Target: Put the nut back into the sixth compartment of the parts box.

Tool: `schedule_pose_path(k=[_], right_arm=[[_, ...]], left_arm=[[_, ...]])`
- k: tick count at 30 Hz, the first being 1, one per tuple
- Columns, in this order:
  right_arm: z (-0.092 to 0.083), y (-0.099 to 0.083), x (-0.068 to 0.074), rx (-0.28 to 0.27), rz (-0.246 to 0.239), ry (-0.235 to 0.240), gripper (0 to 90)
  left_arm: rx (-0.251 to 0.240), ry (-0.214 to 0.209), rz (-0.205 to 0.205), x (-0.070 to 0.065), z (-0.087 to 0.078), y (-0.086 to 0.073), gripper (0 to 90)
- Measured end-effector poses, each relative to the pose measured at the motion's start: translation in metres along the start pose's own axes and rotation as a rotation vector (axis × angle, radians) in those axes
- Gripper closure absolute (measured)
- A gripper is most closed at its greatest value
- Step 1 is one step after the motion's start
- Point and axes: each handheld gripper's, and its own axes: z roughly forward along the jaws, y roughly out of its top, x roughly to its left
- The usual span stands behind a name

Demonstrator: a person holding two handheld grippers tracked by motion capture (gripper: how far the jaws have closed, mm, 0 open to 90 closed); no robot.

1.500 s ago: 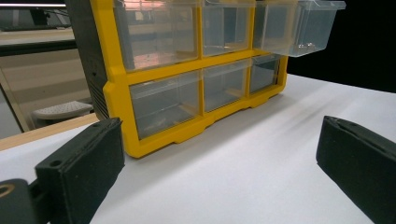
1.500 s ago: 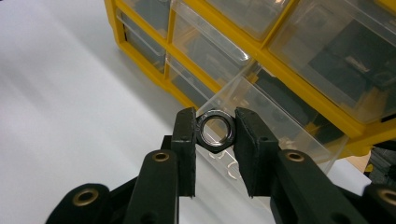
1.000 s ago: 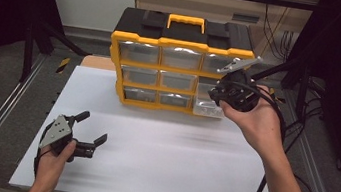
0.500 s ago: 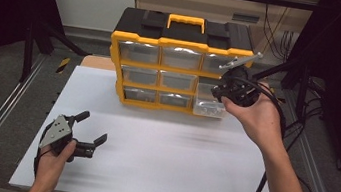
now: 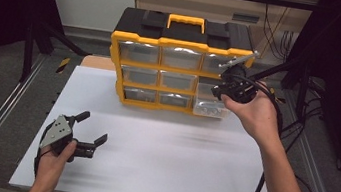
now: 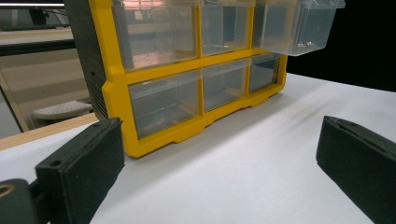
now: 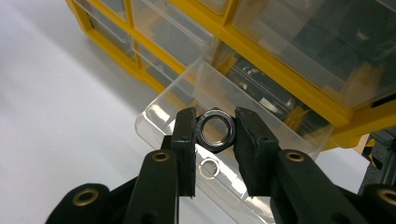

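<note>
Two grippers are working around a yellow-and-black drawer cabinet (image 5: 179, 64) standing at the far side of the white table (image 5: 163, 166). In the high view, the left gripper (image 5: 92, 131) is resting well in front of the cabinet, jaws spread wide and grasping nothing, while the right gripper (image 5: 220, 85) is hovering at the cabinet's lower right corner, over a pulled-out clear drawer (image 5: 211, 108).

In the left gripper view, the cabinet (image 6: 140, 88) is sitting ahead of the parted jaws, with bare table between them.

In the right gripper view, the right gripper (image 7: 215, 129) is clamping a steel hex nut (image 7: 215, 130) directly above the open drawer (image 7: 187, 109), where a small split washer (image 7: 209, 168) is lying.
</note>
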Motion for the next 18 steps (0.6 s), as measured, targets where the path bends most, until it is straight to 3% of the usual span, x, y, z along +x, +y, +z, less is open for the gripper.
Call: schedule_pose_path(k=[7,8,18], right_arm=[[0.009,0.001,-0.005,0.018,0.024,-0.003,70.2],[0.010,0.000,-0.007,0.012,0.007,0.000,70.1],[0.023,-0.002,-0.016,0.045,0.060,0.005,70.1]], left_arm=[[0.004,-0.001,0.004,0.000,0.000,0.000,1.1],[0.001,0.000,0.000,0.000,0.000,0.000,1.0],[0.007,-0.003,0.005,-0.001,0.001,0.000,1.1]])
